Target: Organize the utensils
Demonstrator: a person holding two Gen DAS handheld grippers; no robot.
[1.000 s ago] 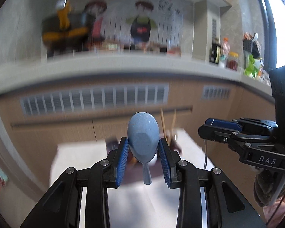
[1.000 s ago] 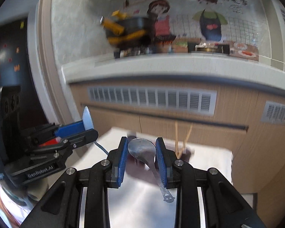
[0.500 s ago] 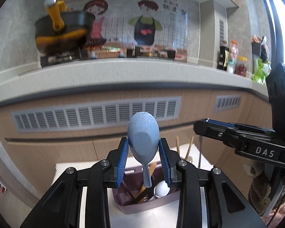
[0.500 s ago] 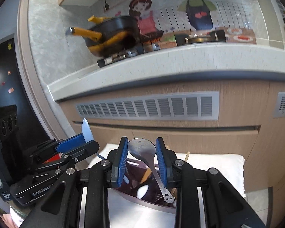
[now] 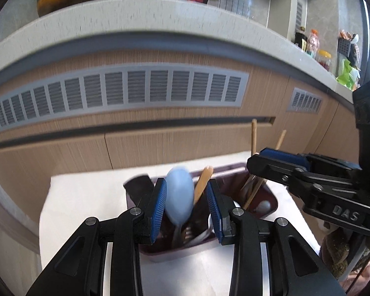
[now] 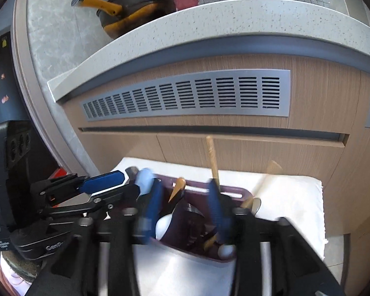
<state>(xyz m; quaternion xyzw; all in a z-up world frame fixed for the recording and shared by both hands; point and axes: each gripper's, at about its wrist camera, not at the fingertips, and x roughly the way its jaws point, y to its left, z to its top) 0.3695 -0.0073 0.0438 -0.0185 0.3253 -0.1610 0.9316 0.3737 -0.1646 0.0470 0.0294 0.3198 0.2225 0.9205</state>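
Blue spoon (image 5: 179, 194) loose between wide left gripper (image 5: 187, 203) pads, handle already down in holder (image 5: 271, 198); right gripper (image 6: 185, 212) wide and bare above holder: best lift both straight up, clear of chopsticks (image 5: 253, 135).

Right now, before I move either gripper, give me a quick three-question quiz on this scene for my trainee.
1. True or false: the left gripper stands open wider than the blue spoon between its fingers.
2. Multiple choice: the maroon utensil holder stands on A) a white cloth, B) bare wood, C) a metal tray.
3. Short answer: is the right gripper open or shut?

Key: 1 true, with a gap showing beside the spoon. 2 A. 3 open, with no utensil clamped between its fingers.
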